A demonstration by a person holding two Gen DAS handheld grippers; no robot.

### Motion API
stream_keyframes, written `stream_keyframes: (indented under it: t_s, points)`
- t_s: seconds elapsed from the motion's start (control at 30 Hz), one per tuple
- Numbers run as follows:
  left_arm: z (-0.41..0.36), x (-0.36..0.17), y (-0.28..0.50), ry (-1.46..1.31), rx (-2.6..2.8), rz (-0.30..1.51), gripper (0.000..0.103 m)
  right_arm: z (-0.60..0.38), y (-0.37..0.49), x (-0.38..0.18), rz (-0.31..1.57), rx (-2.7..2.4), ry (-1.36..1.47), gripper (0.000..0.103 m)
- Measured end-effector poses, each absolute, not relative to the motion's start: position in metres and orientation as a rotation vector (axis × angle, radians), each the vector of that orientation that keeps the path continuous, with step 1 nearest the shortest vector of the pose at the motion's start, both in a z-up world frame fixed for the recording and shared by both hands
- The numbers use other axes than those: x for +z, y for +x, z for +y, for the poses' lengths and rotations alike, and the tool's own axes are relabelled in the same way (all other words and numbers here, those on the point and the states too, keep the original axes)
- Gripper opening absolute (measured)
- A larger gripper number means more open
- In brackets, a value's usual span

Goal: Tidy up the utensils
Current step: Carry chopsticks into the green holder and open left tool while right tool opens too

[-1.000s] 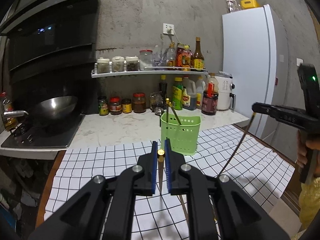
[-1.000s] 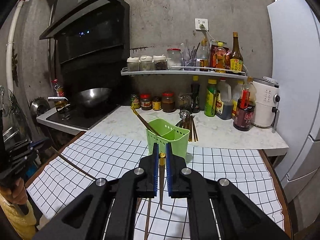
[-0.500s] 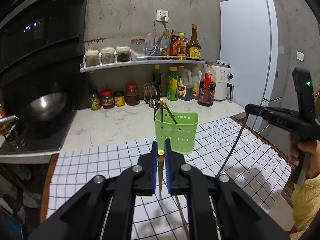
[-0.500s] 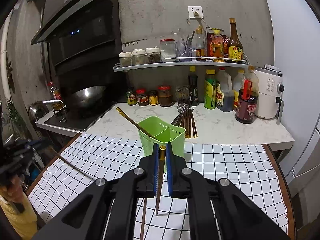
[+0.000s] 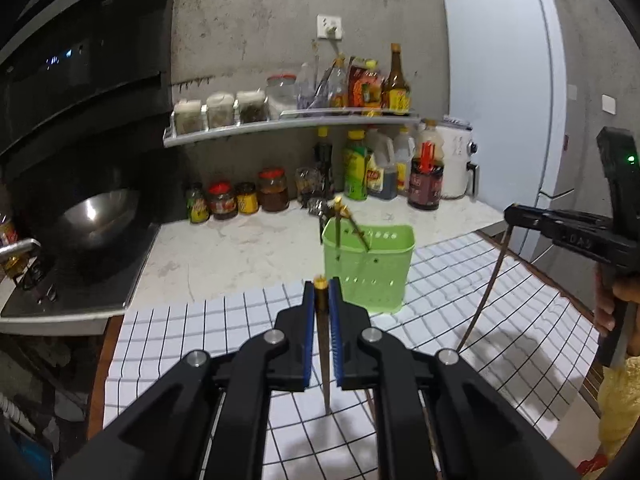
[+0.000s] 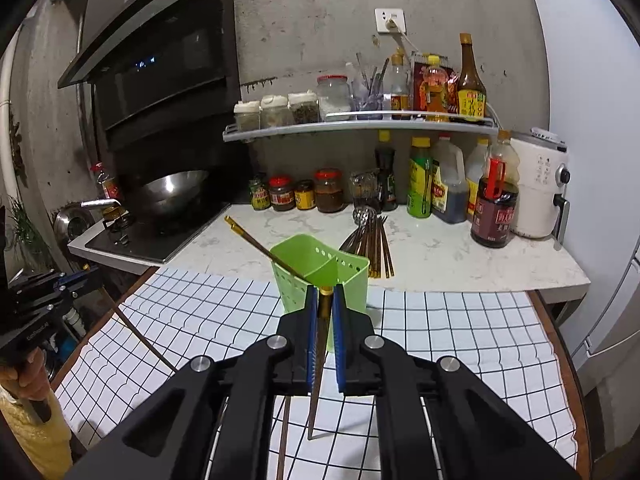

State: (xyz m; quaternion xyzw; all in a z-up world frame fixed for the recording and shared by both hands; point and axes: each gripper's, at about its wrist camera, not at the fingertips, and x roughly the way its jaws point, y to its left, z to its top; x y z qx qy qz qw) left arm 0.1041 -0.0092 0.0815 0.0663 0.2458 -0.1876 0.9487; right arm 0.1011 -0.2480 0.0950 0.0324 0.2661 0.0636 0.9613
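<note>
Here, chopstick (image 6: 320, 360) upright, tip down.

A wok (image 6: 170, 190) sits on the stove (image 6: 148, 240) under a black hood (image 6: 160, 60). Jars (image 6: 304, 194) and bottles (image 6: 440, 184) line the bench (image 6: 440, 256) below a shelf (image 6: 360, 124) of spices. A white fridge (image 5: 504, 92) stands at the right, a checked cloth (image 6: 460, 344) in front.
</note>
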Motion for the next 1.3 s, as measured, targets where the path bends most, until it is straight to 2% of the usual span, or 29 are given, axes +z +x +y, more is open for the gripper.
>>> stream_keyframes:
  t_s: [0.4,0.67,0.9,1.0,1.17,1.3]
  points:
    - [-0.011,0.043,0.108,0.181,-0.363,0.617,0.007,-0.238,0.097,0.048,0.644,0.128,0.052,0.008]
    - [-0.01,0.086,0.115,0.068,-0.366,0.407,0.006,-0.234,0.093,0.08,0.503,0.123,0.034,0.007]
    - [-0.01,0.147,0.184,-0.066,-0.36,0.26,0.006,-0.223,0.127,0.137,0.286,0.048,-0.045,0.007]
    - [-0.017,0.157,0.214,-0.111,-0.4,0.234,0.006,-0.224,0.15,0.148,0.239,0.021,-0.062,0.007]
    - [-0.038,0.147,0.264,-0.163,-0.469,0.277,0.006,-0.23,0.19,0.137,0.259,0.025,-0.034,0.007]
    - [-0.058,0.118,0.294,-0.144,-0.502,0.383,0.006,-0.228,0.211,0.112,0.342,0.033,-0.037,0.007]
